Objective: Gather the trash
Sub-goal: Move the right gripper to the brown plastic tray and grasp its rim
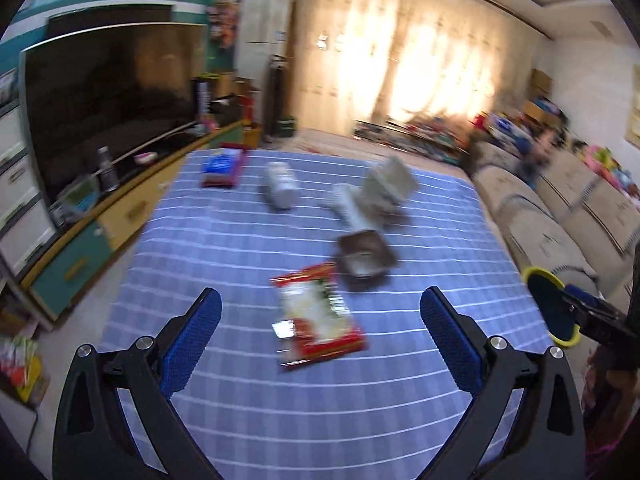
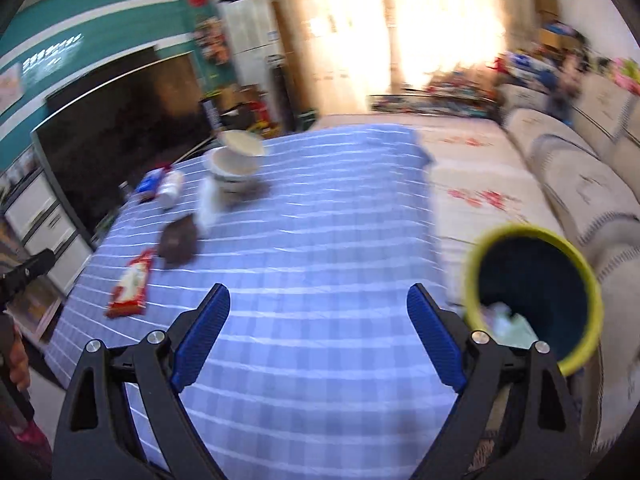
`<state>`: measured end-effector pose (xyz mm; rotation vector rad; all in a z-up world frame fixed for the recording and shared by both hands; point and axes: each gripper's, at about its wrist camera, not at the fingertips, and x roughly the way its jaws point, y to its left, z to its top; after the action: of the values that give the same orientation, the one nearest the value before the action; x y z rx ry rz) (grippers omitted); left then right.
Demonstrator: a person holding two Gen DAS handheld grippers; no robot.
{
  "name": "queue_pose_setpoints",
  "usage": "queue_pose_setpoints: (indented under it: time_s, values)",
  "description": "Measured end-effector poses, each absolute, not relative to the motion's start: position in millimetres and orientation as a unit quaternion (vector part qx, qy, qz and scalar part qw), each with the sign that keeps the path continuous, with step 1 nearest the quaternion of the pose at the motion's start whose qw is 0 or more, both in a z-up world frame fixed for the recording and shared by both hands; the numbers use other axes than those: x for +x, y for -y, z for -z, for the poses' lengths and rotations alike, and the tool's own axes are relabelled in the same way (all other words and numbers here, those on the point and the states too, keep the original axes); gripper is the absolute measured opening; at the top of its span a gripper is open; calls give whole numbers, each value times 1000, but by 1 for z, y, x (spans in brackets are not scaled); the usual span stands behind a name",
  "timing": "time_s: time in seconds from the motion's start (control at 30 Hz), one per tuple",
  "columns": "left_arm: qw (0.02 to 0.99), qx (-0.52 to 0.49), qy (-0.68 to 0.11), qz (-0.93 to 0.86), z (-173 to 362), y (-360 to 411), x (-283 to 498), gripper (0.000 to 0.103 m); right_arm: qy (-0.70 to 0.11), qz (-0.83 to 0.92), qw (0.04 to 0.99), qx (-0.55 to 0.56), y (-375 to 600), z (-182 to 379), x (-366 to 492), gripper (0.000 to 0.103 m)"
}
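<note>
My left gripper (image 1: pixel 320 328) is open and empty above a red and white snack wrapper (image 1: pixel 316 320) on the blue striped cloth (image 1: pixel 248 400). Beyond it lie a brown foil tray (image 1: pixel 366 258), white paper cups and a lidded bowl (image 1: pixel 380 196), a white cup lying down (image 1: pixel 282 188) and a blue and maroon packet (image 1: pixel 222 168). My right gripper (image 2: pixel 318 324) is open and empty over bare cloth (image 2: pixel 320 240). A dark bin with a yellow rim (image 2: pixel 532 296) stands at its right with crumpled trash (image 2: pixel 504 320) inside. The wrapper (image 2: pixel 130 286) and tray (image 2: pixel 178 242) lie to the left.
A large TV (image 1: pixel 108 112) on a low cabinet (image 1: pixel 100 232) stands along the left. A beige sofa (image 1: pixel 560 216) runs along the right. The bin (image 1: pixel 554 308) and the right gripper's body show at the right edge of the left wrist view. Curtains and toys fill the back.
</note>
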<state>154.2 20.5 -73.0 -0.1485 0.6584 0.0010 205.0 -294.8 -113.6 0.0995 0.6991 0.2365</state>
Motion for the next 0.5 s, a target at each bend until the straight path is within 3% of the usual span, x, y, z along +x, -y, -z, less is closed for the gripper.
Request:
queue_pose_setpoints:
  time_s: [0.1,0.37,0.5]
  values:
    - [941,-95,-324,-19,79,-52,150,98,-347,-148,926,20,248,109,233,81]
    - [933,-116,-340,-15,103,-74,151,98,-406,-159,900,-31,173,131,310,47]
    - [932,-115,-344,-14,108,-71,154,98,-427,-164,888,-41,155,148,328,38]
